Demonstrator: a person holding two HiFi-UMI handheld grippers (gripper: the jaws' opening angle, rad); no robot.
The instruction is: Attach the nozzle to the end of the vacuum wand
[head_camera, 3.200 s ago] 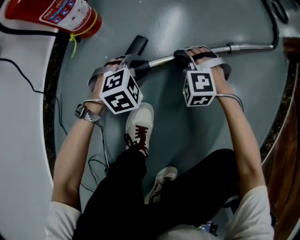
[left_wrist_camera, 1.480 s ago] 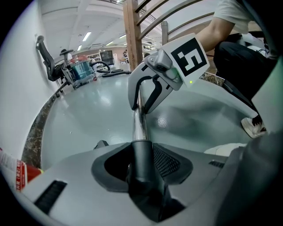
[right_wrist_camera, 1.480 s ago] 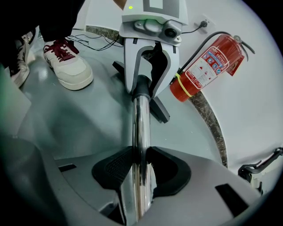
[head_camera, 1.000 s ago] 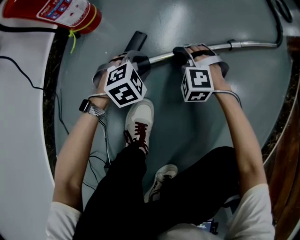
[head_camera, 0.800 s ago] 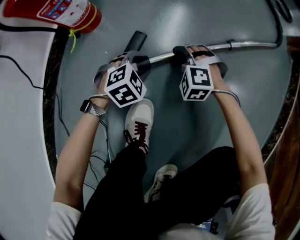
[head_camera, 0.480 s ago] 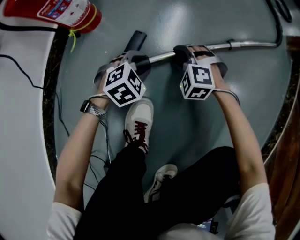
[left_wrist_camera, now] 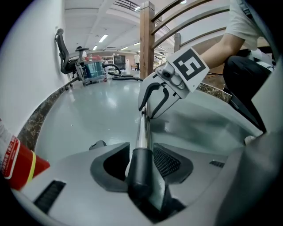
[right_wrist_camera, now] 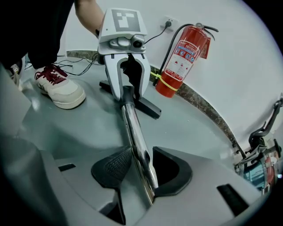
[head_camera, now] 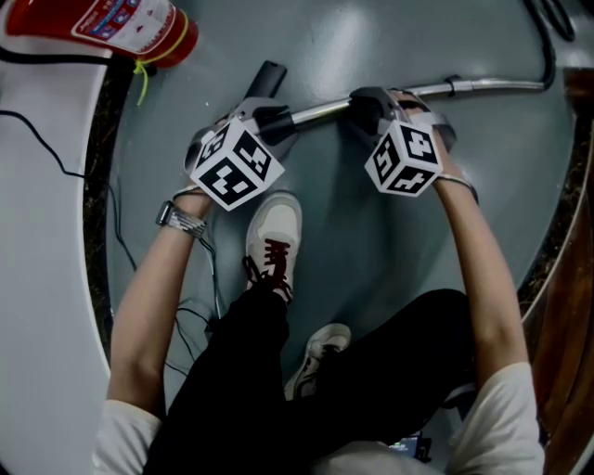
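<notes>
The chrome vacuum wand (head_camera: 483,89) lies across the grey floor, running left into a black collar (left_wrist_camera: 141,170). The black nozzle (head_camera: 267,80) sticks out beyond that collar, and in the right gripper view the nozzle (right_wrist_camera: 148,107) lies flat on the floor. My left gripper (head_camera: 274,119) is shut on the collar, which fills the gap between its pads (left_wrist_camera: 170,161). My right gripper (head_camera: 367,104) has the bare tube (right_wrist_camera: 140,154) between its pads; its jaws are opening slightly while the pads still touch the tube. Each gripper view shows the other gripper a short way along the wand.
A red fire extinguisher (head_camera: 130,28) lies at the top left beside a white wall base (head_camera: 46,278). The person's white and red shoe (head_camera: 274,232) stands just below the wand. Cables (head_camera: 200,297) trail by the left arm. A dark hose (head_camera: 548,37) curves at the top right.
Both grippers have rolled about their own axes while staying in place on the wand: the marker cubes show different faces. The wand and nozzle lie where they were.
</notes>
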